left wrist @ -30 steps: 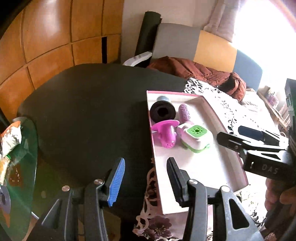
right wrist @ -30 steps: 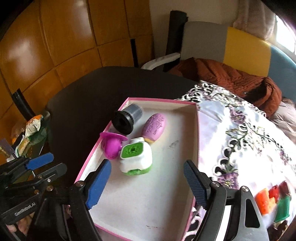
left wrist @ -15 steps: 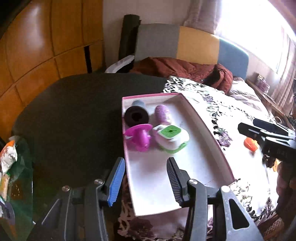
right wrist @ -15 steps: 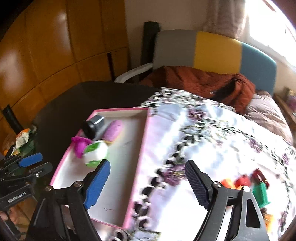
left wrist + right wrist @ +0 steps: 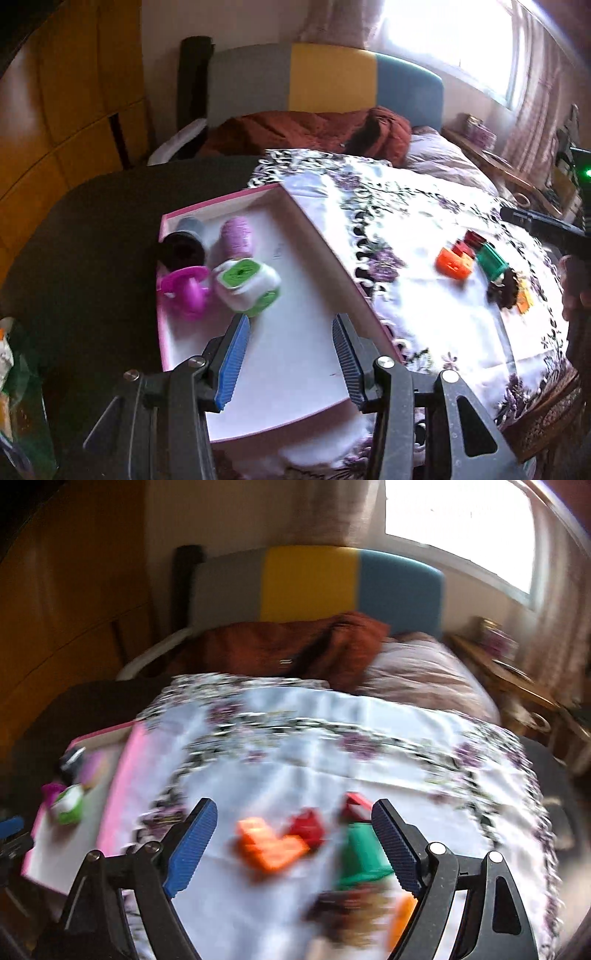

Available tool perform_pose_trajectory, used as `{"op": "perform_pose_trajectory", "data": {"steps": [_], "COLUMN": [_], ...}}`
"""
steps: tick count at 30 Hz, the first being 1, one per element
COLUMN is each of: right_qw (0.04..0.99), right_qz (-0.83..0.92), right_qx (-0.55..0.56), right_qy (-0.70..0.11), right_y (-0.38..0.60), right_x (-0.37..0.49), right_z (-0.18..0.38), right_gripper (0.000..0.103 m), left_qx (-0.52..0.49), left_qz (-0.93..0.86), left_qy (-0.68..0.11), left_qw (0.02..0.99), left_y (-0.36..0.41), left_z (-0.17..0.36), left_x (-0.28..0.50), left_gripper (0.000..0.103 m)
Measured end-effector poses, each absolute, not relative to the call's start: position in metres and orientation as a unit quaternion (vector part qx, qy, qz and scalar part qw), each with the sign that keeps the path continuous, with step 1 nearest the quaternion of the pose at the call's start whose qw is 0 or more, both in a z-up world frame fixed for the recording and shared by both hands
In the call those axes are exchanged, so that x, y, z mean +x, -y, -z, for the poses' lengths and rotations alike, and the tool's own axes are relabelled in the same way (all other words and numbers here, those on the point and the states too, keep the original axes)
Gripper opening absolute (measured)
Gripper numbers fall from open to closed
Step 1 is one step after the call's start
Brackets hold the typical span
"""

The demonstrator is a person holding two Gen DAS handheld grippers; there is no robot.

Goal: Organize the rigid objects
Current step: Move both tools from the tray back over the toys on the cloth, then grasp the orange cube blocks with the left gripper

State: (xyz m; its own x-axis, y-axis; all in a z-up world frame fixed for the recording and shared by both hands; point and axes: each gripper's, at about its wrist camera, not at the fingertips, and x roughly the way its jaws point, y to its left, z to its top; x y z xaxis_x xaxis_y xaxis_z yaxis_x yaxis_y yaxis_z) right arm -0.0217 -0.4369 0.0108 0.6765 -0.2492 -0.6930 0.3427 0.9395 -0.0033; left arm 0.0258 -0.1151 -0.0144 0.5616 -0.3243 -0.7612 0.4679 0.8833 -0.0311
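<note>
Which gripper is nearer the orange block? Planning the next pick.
Right. The right gripper hangs open just over the orange block; the left gripper is over the pink tray.

Under my claws is a dark round table (image 5: 96, 229), its right part covered by a white cloth with purple flowers and a black lace pattern (image 5: 417, 221). A shallow pink-rimmed box (image 5: 325, 258) lies partly on the cloth, partly over the bare dark top. On the cloth, well to the right of the box, I see a small cluster of toy blocks: an orange one (image 5: 452, 263), a red one (image 5: 469, 243) just behind it, a green one (image 5: 491, 260) beside them, then a dark brown piece (image 5: 504, 290) and a small orange bit (image 5: 523, 301). In my right camera the same blocks are blurred; the orange block (image 5: 269, 845) touches the red (image 5: 308, 827).
</note>
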Motion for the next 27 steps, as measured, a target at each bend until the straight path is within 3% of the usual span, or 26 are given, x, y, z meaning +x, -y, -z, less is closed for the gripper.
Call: {"op": "perform_pose_trajectory", "data": {"steps": [9,19,21,27], "right_qw": [0.873,0.855,0.855,0.854], "right_qz": [0.305,0.319,0.318,0.316], "right_qx": [0.171,0.225,0.23,0.248], "right_qy": [-0.34,-0.342,-0.338,-0.331], "right_y": [0.531,0.548,0.547,0.553], "right_x": [-0.06,-0.067,-0.069,-0.073], "right_z": [0.003,0.011,0.011,0.01], "right_gripper": [0.088,0.092,0.094,0.094], "left_qx": [0.109,0.156,0.171,0.19], "left_qz": [0.275,0.348,0.365,0.392], "left_qy": [-0.407,-0.428,-0.435,-0.445], "left_qw": [0.864,0.819,0.805,0.782], "left_y": [0.158,0.244,0.269,0.323], "left_z": [0.01,0.027,0.037,0.054], "left_x": [0.019,0.019,0.021,0.033], "left_gripper": [0.047,0.048,0.063,0.078]}}
